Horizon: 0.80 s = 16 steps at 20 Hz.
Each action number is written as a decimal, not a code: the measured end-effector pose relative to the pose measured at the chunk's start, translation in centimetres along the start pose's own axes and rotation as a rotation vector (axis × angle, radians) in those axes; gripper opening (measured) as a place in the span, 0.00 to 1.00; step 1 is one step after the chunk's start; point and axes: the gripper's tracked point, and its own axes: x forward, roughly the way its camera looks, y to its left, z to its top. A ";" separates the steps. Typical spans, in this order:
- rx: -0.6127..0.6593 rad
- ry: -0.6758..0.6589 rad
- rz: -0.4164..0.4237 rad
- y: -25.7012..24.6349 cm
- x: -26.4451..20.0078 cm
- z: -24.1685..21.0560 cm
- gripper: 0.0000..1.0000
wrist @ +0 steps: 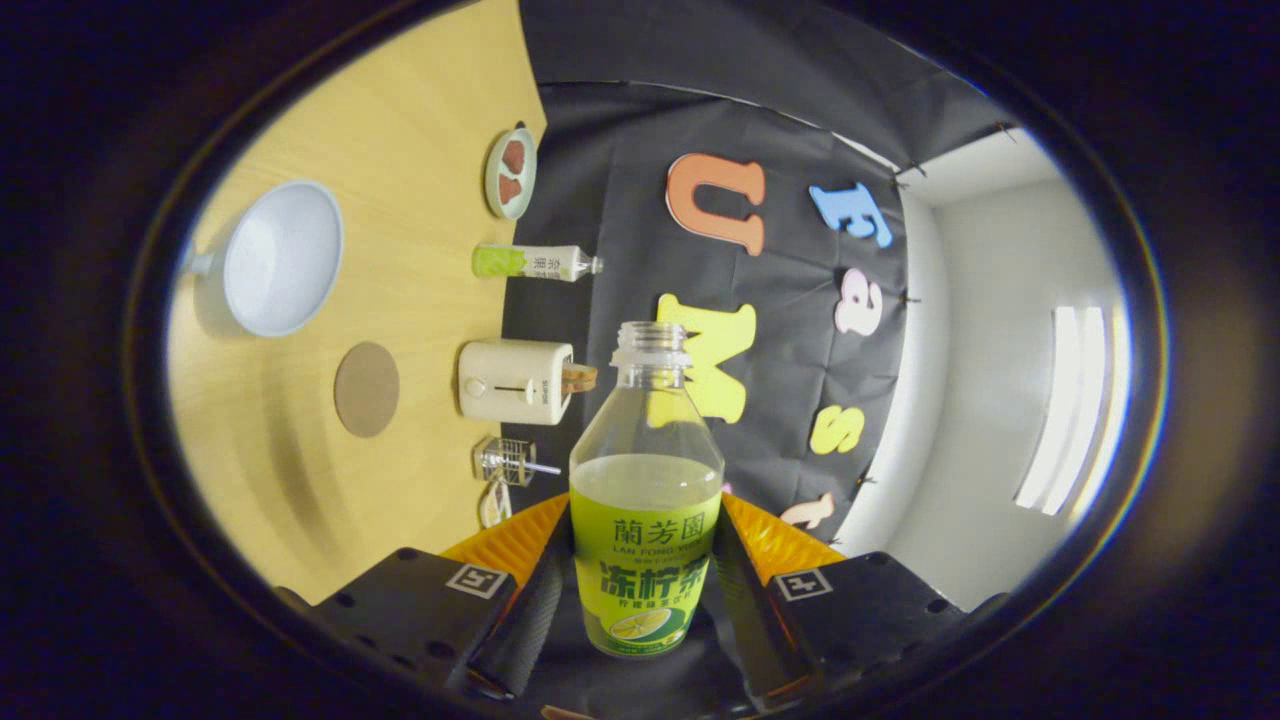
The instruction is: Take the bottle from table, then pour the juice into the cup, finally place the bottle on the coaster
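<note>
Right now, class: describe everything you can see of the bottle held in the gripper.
The bottle is clear plastic, uncapped, with a threaded open neck and a green label around its lower body. Pale juice fills it to just above the label. It sits between the gripper fingers, which press on both sides, lifted off the table.

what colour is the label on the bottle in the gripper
Bright green with darker green lettering on the bottle, held between the gripper fingers; gripper view shows it best.

Toaster (515, 381), second bottle (535, 262) lying beside it, small plate (510, 172) — all on wooden table (400, 120)
</note>
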 end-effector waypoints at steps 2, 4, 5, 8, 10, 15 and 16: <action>0.122 0.013 0.048 0.1 1.0 -0.7 0.82; 0.249 -0.002 0.069 0.3 1.5 -0.5 0.82; 0.319 0.002 0.088 0.6 1.5 -0.6 0.82; 0.554 0.047 0.179 2.6 2.0 -1.0 0.82; 0.711 0.067 0.236 3.7 2.5 -1.0 0.82; 1.054 0.052 0.420 7.0 3.5 -0.3 0.82; 1.124 0.049 0.457 7.5 3.8 0.0 0.82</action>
